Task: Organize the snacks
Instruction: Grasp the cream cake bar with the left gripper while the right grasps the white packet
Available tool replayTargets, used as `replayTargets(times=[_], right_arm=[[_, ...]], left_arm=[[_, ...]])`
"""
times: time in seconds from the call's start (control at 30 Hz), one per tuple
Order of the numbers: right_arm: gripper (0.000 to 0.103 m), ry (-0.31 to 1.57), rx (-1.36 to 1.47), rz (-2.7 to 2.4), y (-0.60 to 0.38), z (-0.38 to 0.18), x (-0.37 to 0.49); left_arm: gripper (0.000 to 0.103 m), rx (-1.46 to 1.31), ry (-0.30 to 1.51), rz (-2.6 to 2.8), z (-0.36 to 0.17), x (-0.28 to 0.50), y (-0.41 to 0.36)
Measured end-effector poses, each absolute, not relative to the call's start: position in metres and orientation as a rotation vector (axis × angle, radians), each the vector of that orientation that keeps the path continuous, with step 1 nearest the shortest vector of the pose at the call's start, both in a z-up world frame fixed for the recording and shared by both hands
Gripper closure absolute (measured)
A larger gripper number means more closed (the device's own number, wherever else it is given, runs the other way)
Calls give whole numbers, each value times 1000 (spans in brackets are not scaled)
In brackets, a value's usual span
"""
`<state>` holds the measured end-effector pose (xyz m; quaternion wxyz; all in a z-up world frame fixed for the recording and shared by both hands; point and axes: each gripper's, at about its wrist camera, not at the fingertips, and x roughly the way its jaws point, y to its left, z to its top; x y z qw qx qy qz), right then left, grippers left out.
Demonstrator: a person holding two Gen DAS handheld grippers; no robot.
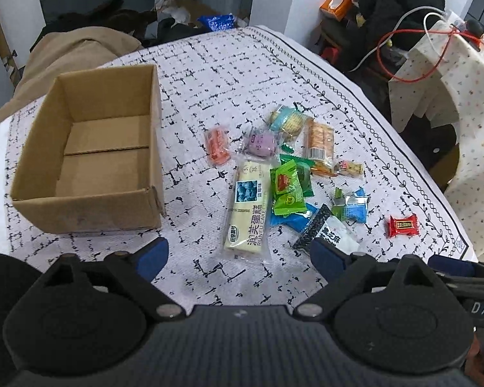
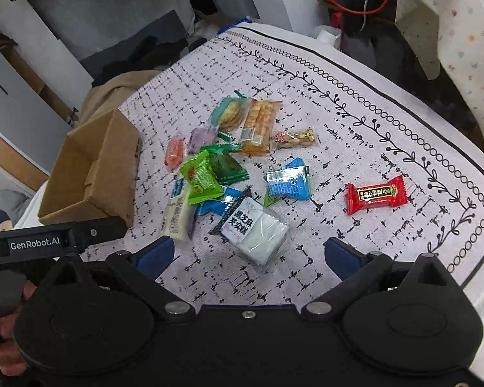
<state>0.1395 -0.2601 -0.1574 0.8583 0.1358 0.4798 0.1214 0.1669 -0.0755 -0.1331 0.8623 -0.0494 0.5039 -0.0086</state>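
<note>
Patterned cloth (image 1: 229,74) covers the worktop. Tan garment (image 1: 77,48) lies off its far left edge. Red cable (image 1: 413,54) loops beside a floral-covered chair (image 1: 461,96). Orange tissue box (image 1: 335,3) sits behind.

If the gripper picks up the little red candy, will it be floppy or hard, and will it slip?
The red candy looks small and probably very light. Its middle seems puffed and firm, while the crimped wrapper ends would likely bend. The shiny wrapper may be slippery, so pinching the middle seems safer. It lies flat and apart from the pile, so it probably won't roll.
</note>
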Motion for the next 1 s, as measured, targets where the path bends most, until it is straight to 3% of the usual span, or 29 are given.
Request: replayTargets(times=[0.37,1.0], right_arm=[[3,1081,228,268,-249,-192,169],[3,1156,114,332,-227,-228,203]], left_arm=[[28,-105,1162,11,-175,201,-78],[41,-153,1287,-9,-238,240,-86]])
